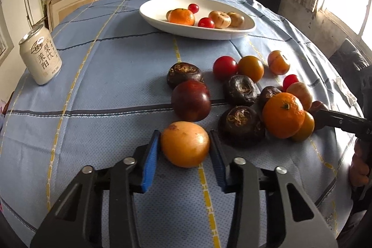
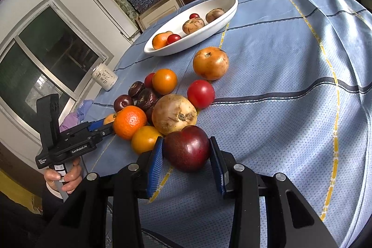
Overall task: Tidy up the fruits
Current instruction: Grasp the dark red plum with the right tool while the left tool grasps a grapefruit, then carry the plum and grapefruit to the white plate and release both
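**Fruits: one between each pair of jaws, dish lying ahead**

Left wrist view: the yellow-orange fruit (image 1: 185,143) sits on the desk (image 1: 104,90) squarely between the blue pads of the left gripper (image 1: 185,150). Both pads lie against its sides, so I judge the jaws closed on it, with the fruit not yet off the cloth. It is roughly round, a little wider than tall, and its broad axis runs from pad to pad. The white dish (image 1: 197,33), already carrying a few fruits, lies straight ahead and well apart, past the dark plum (image 1: 191,101) and a water chestnut (image 1: 184,74). The main heap of loose fruit lies to the right of the jaws, where the right gripper reaches in from the edge of the picture.

Right wrist view: the right gripper (image 2: 186,155) has its jaws closed on a dark red plum (image 2: 187,147), pads flat on either side, the plum resting on the cloth at the near end of the heap. The dish (image 2: 209,26) lies ahead and slightly left, beyond the pale round fruit (image 2: 174,114) and the tomato (image 2: 200,93). The left gripper (image 2: 105,124) shows at the far left of the heap, a hand (image 2: 64,178) on its grip. By my reading each carry must rise first to clear the heap.
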Demonstrator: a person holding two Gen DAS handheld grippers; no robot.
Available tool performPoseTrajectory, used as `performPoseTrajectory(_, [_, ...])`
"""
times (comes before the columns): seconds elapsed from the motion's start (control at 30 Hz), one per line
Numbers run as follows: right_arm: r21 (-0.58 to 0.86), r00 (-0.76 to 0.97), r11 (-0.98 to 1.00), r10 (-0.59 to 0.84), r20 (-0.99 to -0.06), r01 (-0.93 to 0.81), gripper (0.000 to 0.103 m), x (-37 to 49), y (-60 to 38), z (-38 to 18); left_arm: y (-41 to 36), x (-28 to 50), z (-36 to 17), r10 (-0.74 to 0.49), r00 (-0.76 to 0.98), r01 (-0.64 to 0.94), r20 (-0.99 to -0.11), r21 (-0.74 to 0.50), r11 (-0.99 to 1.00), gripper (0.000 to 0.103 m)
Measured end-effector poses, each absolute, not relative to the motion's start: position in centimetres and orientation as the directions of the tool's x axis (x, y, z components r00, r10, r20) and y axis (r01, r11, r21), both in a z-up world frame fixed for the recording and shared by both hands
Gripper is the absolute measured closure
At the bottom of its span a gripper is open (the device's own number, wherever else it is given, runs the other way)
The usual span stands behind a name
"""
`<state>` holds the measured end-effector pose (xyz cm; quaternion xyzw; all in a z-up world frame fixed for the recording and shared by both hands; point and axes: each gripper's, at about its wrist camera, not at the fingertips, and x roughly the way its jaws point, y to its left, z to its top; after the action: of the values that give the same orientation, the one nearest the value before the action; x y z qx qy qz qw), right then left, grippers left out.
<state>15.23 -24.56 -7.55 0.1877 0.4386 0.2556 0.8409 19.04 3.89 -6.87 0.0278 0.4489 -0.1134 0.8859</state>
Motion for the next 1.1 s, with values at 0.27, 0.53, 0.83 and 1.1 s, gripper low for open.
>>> performPoseTrajectory(0.27, [0.532, 0.497, 0.804, 0.586, -0.64, -0.264, 0.064, 15.0, -24.8, -7.3, 4.4, 18.6, -6.3, -0.164, 0.598, 0.202, -0.784, -0.051, 0.978, 0.063])
performPoseTrajectory(0.53, [0.472, 0.505, 0.83, 0.556, -0.66, -0.298, 0.064, 14.7, -24.6, -5.2, 6.2, 18.0, -3.2, -0.187, 0.633, 0.214, -0.752, -0.063, 0.975, 0.063])
performPoseTrajectory(0.83, [0.386, 0.517, 0.815, 0.574, -0.634, -0.432, 0.064, 19.7, -22.9, 1.4, 6.0, 24.6, 2.7, -0.26, 0.651, 0.285, -0.713, -0.088, 0.955, 0.063])
performPoseTrajectory(1.1, [0.355, 0.516, 0.846, 0.526, -0.676, -0.397, 0.064, 30.3, -19.0, 0.6, 3.8, 37.3, 2.8, -0.308, 0.577, 0.255, -0.757, -0.191, 0.948, 0.063])
